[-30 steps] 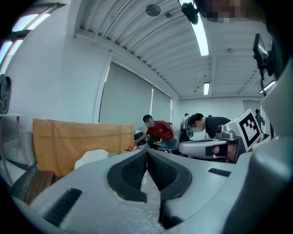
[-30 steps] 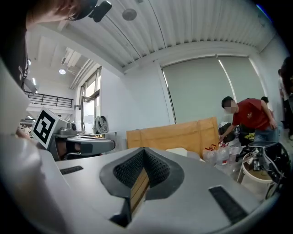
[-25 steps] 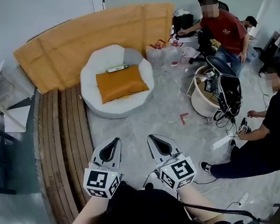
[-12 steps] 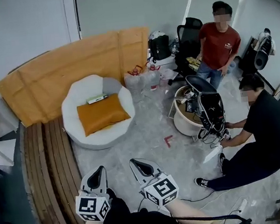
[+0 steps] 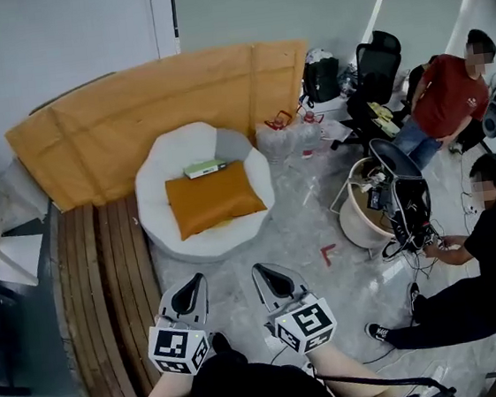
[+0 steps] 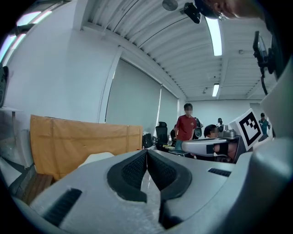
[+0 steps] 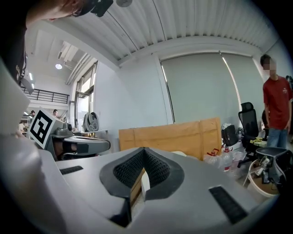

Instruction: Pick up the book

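Observation:
A green and white book point(image 5: 204, 168) lies flat at the back of a white round chair point(image 5: 160, 163), just behind an orange cushion point(image 5: 215, 198). My left gripper point(image 5: 193, 282) and right gripper point(image 5: 265, 268) hang side by side low in the head view, well short of the chair. Both are shut with nothing between the jaws. In the left gripper view the left gripper point(image 6: 147, 151) shows its tips pressed together, and the right gripper point(image 7: 143, 149) in its own view looks the same. The book is hidden in both gripper views.
An orange padded panel point(image 5: 165, 96) curves behind the chair. Wooden slats point(image 5: 105, 272) run along the left. Water jugs point(image 5: 281, 136), a basket of cables point(image 5: 382, 200), an office chair point(image 5: 375, 63) and two people point(image 5: 449, 90) fill the right side.
The view has swung and the chair with the book now sits nearer the centre. Both grippers have moved across the floor together, still shut. The person in red has moved to the far right.

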Motion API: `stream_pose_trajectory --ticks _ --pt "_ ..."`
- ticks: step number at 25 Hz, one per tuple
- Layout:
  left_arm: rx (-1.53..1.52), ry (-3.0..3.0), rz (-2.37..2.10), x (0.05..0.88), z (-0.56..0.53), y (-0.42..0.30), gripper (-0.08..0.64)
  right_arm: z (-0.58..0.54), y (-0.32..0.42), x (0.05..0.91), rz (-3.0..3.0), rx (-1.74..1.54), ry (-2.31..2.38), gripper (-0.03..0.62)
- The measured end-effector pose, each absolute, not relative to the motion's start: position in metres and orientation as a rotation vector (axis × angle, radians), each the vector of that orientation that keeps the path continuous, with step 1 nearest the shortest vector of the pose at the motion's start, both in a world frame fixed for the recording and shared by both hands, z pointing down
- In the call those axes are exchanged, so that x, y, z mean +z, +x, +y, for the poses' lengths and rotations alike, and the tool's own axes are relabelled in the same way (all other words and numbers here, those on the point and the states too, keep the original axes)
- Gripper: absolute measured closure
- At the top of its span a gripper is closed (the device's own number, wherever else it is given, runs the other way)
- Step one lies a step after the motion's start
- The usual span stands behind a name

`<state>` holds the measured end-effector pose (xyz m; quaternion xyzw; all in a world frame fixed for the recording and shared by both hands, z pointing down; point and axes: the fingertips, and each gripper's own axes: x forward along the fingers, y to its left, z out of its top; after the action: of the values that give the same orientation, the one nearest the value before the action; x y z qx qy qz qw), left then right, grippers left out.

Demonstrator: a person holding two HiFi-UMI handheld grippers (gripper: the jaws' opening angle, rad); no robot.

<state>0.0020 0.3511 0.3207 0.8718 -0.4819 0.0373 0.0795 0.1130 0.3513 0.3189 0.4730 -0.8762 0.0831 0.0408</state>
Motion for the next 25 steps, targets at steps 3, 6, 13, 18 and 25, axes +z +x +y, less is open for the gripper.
stream_pose_trajectory --ticks 3,6,13,18,25 --pt "0.11 2.6 -1.439 0.321 0.311 -0.03 0.555 0.309 0.083 0.319 -2.666 0.258 1.463 0.594" --pt "0.122 2.603 -1.429 0.323 0.276 -0.056 0.555 0.275 0.059 0.318 -2.657 0.249 1.485 0.594" --pt "0.126 2.598 -1.437 0.324 0.228 -0.086 0.555 0.227 0.031 0.321 -2.654 0.249 1.489 0.594" --pt "0.133 2.59 -1.455 0.331 0.184 -0.088 0.555 0.181 0.032 0.329 -2.672 0.259 1.484 0.594" --pt "0.143 2.534 -1.511 0.34 0.08 -0.064 0.555 0.071 0.049 0.34 -2.722 0.295 1.412 0.594"
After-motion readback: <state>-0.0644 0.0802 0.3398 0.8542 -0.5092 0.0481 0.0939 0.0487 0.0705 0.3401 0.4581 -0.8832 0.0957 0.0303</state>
